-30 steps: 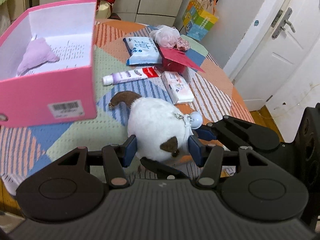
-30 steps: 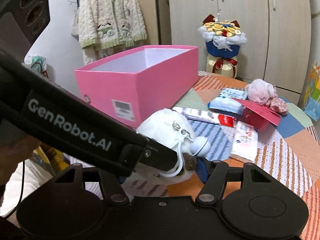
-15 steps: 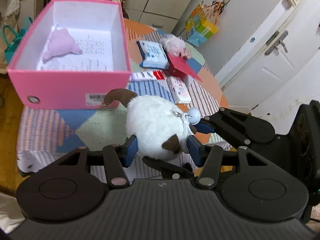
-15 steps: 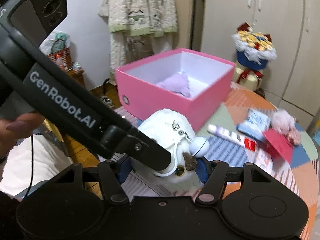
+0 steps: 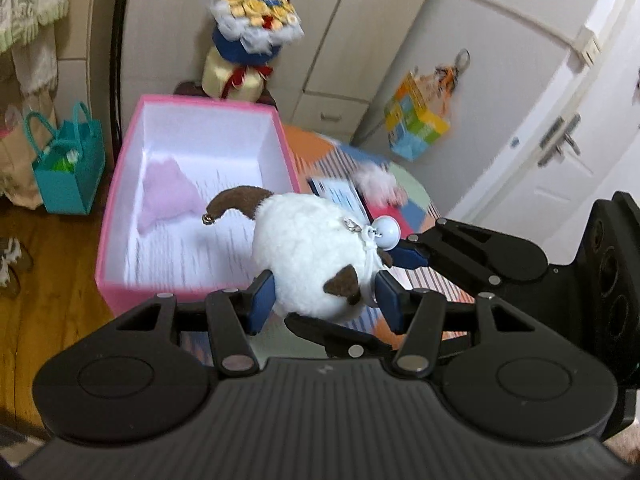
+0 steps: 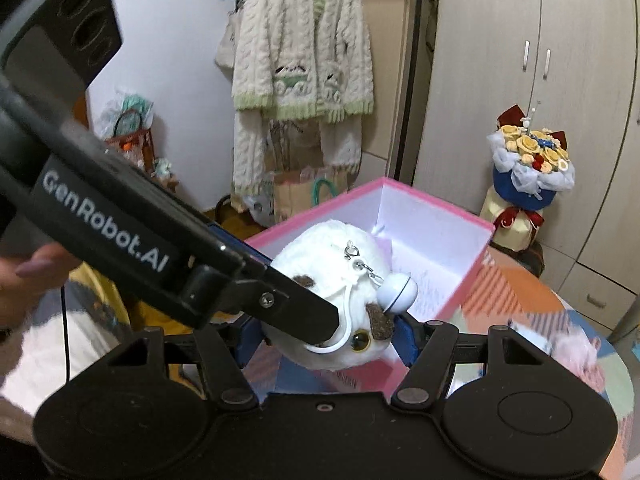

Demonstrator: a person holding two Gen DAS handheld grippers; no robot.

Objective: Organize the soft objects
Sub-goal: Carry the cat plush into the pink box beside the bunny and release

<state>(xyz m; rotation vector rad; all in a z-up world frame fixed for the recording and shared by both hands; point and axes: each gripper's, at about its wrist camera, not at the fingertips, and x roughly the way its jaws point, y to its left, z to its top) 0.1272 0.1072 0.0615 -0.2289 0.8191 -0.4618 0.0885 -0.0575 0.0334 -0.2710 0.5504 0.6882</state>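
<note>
The pink box point(image 5: 120, 216) stands open on the bench point(image 5: 416, 196), its white floor bare except for a lilac soft piece point(image 5: 166, 196) lying toward the far left. That leaves room, which is presumably why it serves as the collecting place for the soft things.

Above the box's near right corner hangs the white plush cat point(image 5: 308, 256), with brown ears, a brown tail carrying a small bell, and a pale ball charm point(image 5: 386, 233) clipped to it. It touches neither box nor bench.

Both tools carry it. The left hand-held gripper point(image 5: 322, 300) has its blue pads pressed into the plush from either side, and the right hand-held gripper point(image 6: 324, 340) clamps the face end, crossing the other at an angle. A floppy toy sags less when pinched at two places, so this double hold likely keeps it level for lowering inside.
</note>
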